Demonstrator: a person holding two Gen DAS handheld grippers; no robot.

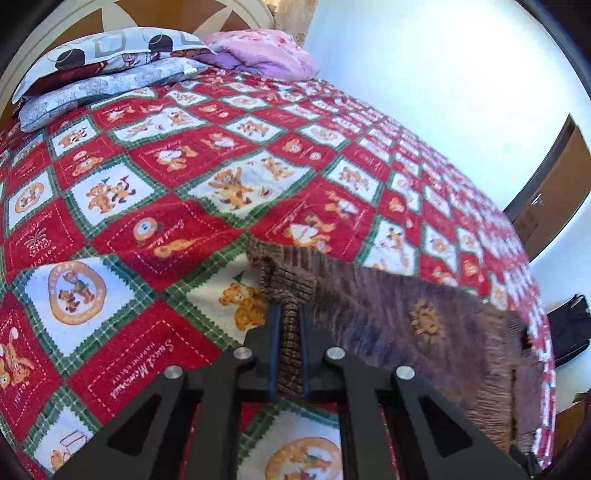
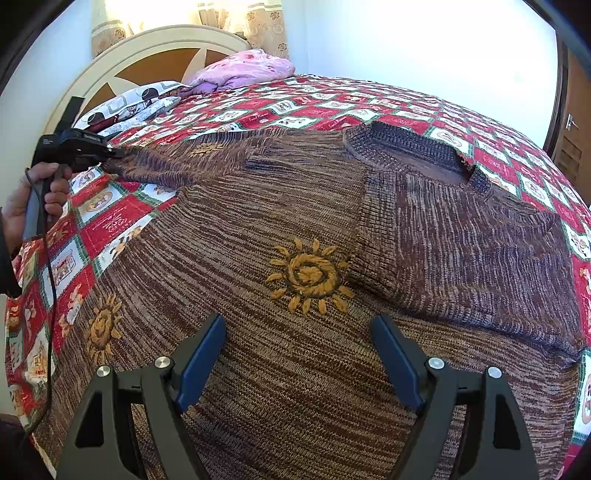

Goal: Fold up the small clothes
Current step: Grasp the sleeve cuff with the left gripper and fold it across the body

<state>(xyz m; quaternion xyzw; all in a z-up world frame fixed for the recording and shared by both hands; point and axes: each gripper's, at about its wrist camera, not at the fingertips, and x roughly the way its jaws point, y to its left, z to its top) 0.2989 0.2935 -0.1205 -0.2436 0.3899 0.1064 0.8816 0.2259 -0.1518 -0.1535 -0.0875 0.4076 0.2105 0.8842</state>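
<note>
Reading "Sweet Memories" on the quilt beside the left claw clamping the sweater cuff.

The left wrist camera sits low and close over the bedspread, looking along its fingers toward the pillows and headboard. The right wrist camera looks down across the brown sweater from close above, facing the same headboard. Both views share the sweater, bedspread, pillows and pink blanket.
</note>
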